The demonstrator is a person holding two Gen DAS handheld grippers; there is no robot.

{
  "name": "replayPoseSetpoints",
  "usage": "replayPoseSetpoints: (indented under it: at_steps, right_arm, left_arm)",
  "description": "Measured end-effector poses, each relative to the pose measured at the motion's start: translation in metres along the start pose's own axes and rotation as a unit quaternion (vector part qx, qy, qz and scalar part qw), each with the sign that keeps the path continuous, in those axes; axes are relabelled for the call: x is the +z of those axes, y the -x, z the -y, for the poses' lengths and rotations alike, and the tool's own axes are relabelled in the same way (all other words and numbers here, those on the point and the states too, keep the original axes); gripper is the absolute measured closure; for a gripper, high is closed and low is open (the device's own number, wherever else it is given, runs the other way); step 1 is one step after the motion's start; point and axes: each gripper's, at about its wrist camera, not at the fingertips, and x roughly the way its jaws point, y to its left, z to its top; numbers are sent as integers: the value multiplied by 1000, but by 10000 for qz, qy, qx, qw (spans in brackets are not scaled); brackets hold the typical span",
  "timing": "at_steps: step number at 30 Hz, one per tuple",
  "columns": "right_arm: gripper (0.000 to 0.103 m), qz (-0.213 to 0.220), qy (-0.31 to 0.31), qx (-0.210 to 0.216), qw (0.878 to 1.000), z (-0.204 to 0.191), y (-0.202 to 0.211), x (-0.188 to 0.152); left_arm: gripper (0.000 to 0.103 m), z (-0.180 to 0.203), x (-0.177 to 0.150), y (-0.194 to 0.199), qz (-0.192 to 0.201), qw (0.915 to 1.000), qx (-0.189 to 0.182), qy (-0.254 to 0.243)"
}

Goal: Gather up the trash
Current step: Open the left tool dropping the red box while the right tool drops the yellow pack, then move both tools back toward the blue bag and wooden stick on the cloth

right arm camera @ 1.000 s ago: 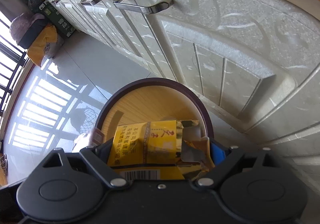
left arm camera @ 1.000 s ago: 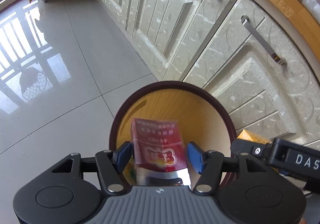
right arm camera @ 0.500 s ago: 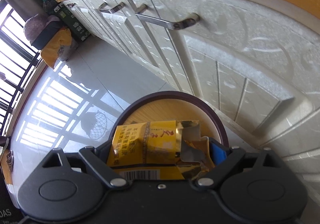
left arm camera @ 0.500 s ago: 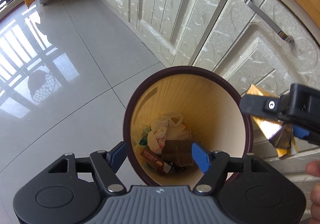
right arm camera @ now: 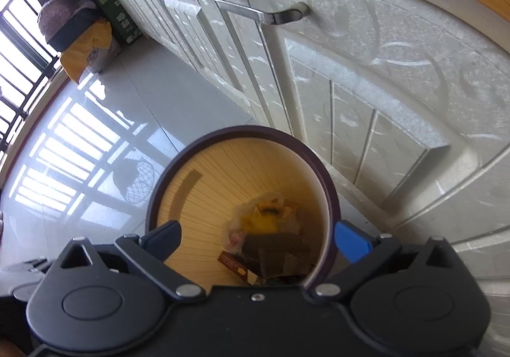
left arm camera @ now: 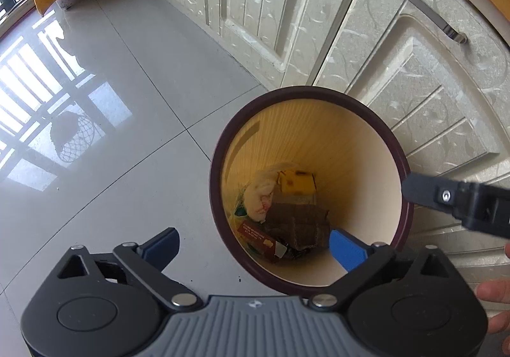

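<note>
I hold both tools over the trash bin, which stands on the tiled floor just beside the cabinet doors.

Left hand-held gripper: the jaws have just been opening and now stand spread wide, with nothing between the blue pads. It points steeply down, one pad over the floor and the other over the bin's mouth, so anything let go falls inside rather than on the tiles.

Right hand-held gripper: its jaws have also just been opening and are spread to their limit, empty, centred over the mouth of the bin. One of its fingers reaches over the rim at the right of the left wrist view.

Task items: the red packet lies at the bottom against the near wall; the yellow packet rests on top of the heap, beside a white plastic bag and brown cardboard. All of it sits well below the rim.

Judgement: this deposit looks complete. Both tools are free for the next piece. No trash shows on the visible floor near the bin.
</note>
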Motion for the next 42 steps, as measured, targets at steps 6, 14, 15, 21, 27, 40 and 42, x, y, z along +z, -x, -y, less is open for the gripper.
replayPoseSetpoints:
  at_steps: [6,14,15,21,27,40,42]
  right_arm:
    - [0,-117,163,-192,9996,4,6,-10]
    - [0,-93,354,-401,9985,9,22,-18]
    - [0,-88,366,-420,9984,9,25,-19]
    - [0,-53,485,-481,9976,9,38,-25]
    - [0,12,520,-543,9972,8,52,-32]
    - [0,311,635,-684,9951,5,90,-47]
    - [0,362,653,-691,9948,4,95,-47]
  left_arm:
    - [0,0,-1,10,84,10000,-14,-24]
    - [0,-6,-7,22,85,10000,21,22]
    - [0,-7,-8,24,97,9999,28,28]
    - [0,-7,-12,40,182,9998,34,43]
    - [0,-8,-18,55,295,9995,86,56]
    - [0,-14,-36,90,570,9982,90,149]
    - [0,-13,-37,97,657,9977,86,131]
